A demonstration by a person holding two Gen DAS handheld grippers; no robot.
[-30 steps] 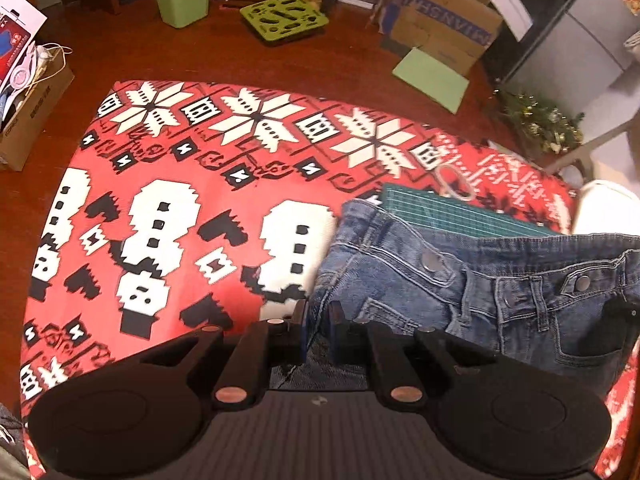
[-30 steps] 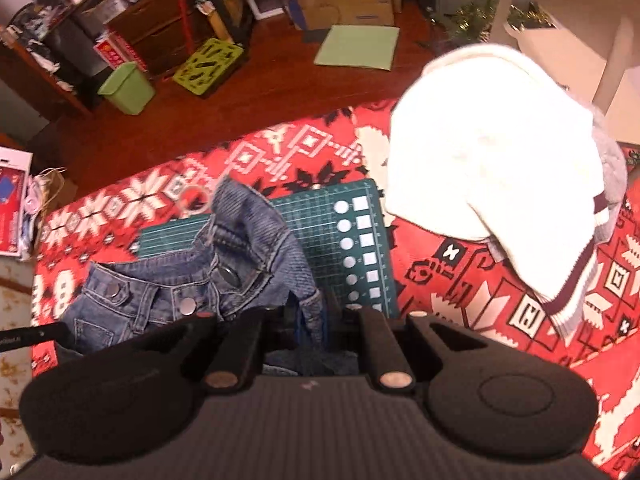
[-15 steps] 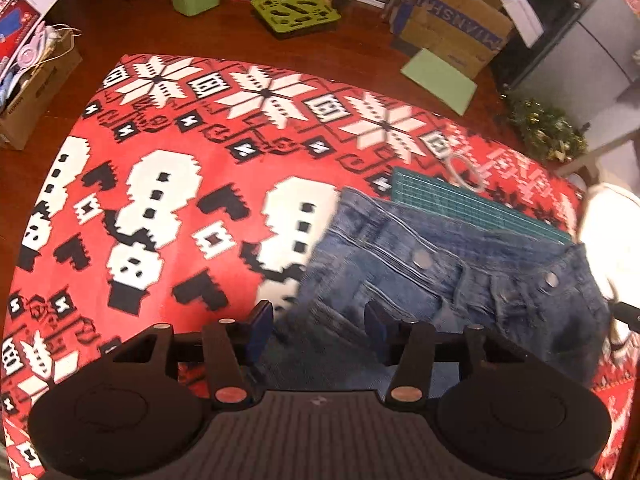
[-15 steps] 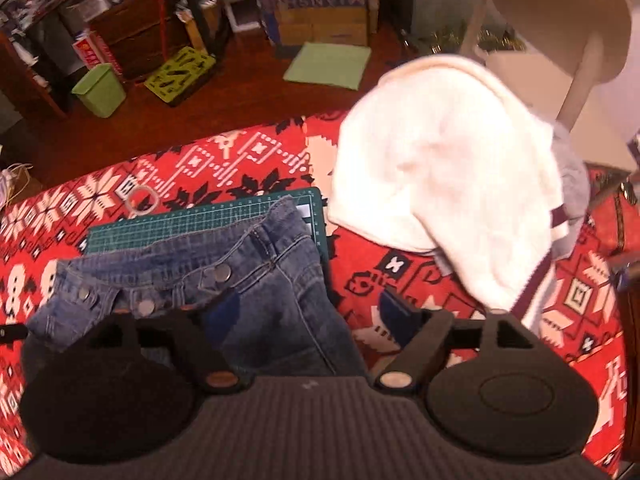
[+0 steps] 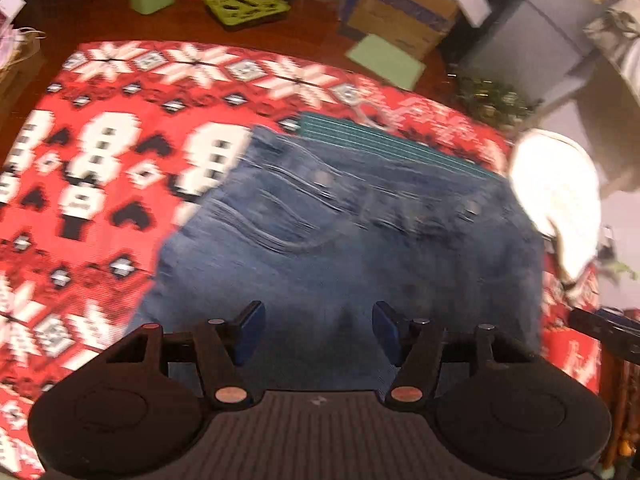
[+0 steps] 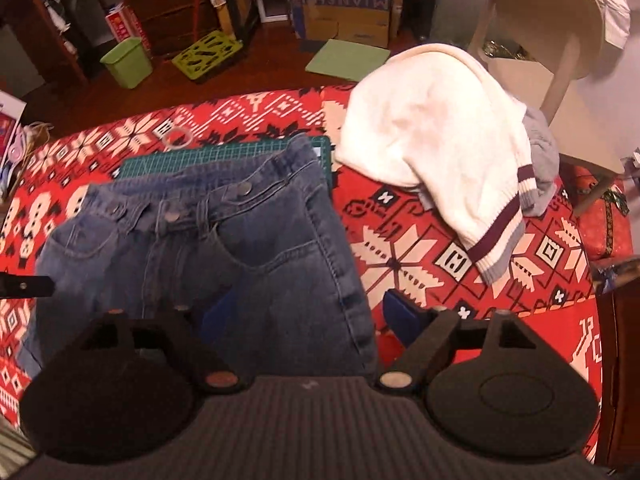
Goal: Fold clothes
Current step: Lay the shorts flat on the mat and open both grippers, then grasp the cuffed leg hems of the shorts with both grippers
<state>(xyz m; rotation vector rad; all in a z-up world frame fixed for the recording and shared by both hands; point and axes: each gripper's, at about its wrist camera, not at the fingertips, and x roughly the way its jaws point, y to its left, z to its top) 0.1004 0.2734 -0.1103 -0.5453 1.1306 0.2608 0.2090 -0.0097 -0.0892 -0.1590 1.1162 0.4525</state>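
Lying flat on my desk, the denim jeans (image 6: 208, 240) rest waist-up across the green cutting mat (image 6: 192, 156) and the red patterned cloth (image 6: 420, 264). My left fingers (image 5: 318, 334) have just been opening and now stand apart above the denim, gripping nothing. My right fingers (image 6: 308, 316) are spread wide too, straddling the jeans' side seam with no pad pressing on it, having just narrowed a touch. A white knit sweater (image 6: 436, 152) with maroon-striped hems sits heaped just right of the mat, apart from the jeans.
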